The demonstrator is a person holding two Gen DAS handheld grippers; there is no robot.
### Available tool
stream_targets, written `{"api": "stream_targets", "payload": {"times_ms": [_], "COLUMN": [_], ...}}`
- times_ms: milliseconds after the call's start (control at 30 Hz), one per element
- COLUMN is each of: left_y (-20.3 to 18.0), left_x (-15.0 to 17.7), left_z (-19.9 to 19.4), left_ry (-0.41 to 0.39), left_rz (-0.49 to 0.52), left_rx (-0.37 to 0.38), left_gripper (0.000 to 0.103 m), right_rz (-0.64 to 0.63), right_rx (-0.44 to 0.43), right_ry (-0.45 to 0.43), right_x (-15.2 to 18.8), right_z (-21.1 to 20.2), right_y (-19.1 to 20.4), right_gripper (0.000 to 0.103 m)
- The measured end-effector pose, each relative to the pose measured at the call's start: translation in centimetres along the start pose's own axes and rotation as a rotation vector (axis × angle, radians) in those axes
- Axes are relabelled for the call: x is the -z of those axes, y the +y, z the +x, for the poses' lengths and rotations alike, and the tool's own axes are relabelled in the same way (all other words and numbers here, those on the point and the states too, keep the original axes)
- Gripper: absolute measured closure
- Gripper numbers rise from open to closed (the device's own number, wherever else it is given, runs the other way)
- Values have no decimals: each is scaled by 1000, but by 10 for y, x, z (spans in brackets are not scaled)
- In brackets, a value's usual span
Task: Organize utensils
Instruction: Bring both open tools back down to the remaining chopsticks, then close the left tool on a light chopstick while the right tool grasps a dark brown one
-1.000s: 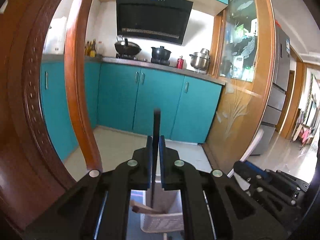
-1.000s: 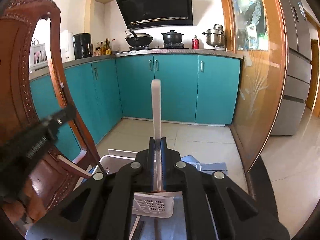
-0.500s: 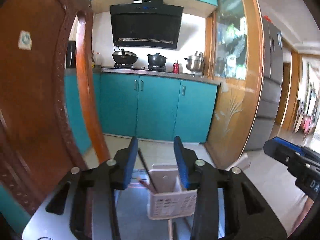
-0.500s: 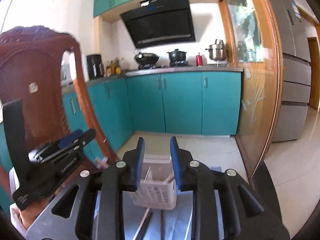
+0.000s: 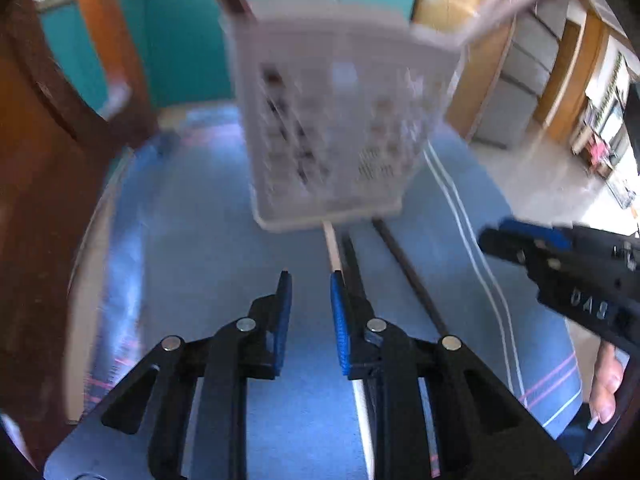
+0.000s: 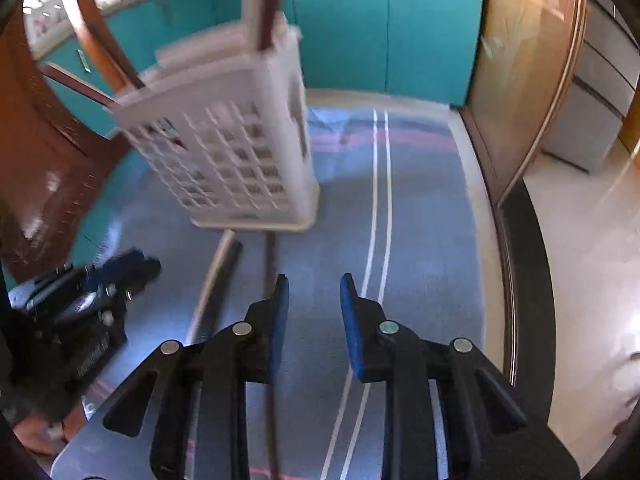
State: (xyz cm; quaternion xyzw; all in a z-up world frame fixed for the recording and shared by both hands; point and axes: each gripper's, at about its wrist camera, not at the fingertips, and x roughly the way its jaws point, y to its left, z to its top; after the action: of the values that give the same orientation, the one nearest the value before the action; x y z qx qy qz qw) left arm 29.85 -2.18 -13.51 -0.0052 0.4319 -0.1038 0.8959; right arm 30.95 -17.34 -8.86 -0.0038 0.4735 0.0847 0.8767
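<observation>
Both grippers had just dropped sticks into the basket (image 5: pixel 336 128). The left gripper (image 5: pixel 310 280), jaws closing but empty, and the right gripper (image 6: pixel 314 280), spread and empty, hung over the remaining sticks (image 5: pixel 352 256) on the cloth (image 5: pixel 192 272), before the basket. More pickups remained.

Each black tool (image 5: pixel 308 280) carries blue pads (image 6: pixel 280 320), silver screws and white lettering.
</observation>
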Motion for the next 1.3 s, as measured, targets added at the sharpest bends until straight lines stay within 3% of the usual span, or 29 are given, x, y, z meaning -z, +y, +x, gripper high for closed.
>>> {"api": "stream_targets", "payload": {"times_ms": [167,300,400,500,700,1033,1200,1267,1300], "left_y": [-9,-12,-8,2,13,-7,-5,-3,-2], "left_x": [14,20,22,20,15,6,5,5,5], "left_z": [23,22,21,22,15,26,25,24,23], "left_ry": [105,100,102,107,109,111,112,112,112], "left_rz": [11,18,1,-12,-36,36,34,33,32], "left_rx": [38,46,66,28,27,-25,-30,-34,-36], "left_gripper": [82,79,83,84,84,79,88,90,92], "right_rz": [-22,-46,-45,-42,-35,-77,-92,-84,-79], "right_rx": [-8,4,14,24,32,27,39,34,27], "right_ry": [25,41,53,60,71,96,119,121,122], "right_x": [-1,4,7,6,1,9,14,17,16], "right_z": [11,17,19,24,28,43,52,53,52], "right_y": [10,17,17,18,17,34,41,43,43], "right_gripper": [76,76,76,76,75,75,75,80,88]}}
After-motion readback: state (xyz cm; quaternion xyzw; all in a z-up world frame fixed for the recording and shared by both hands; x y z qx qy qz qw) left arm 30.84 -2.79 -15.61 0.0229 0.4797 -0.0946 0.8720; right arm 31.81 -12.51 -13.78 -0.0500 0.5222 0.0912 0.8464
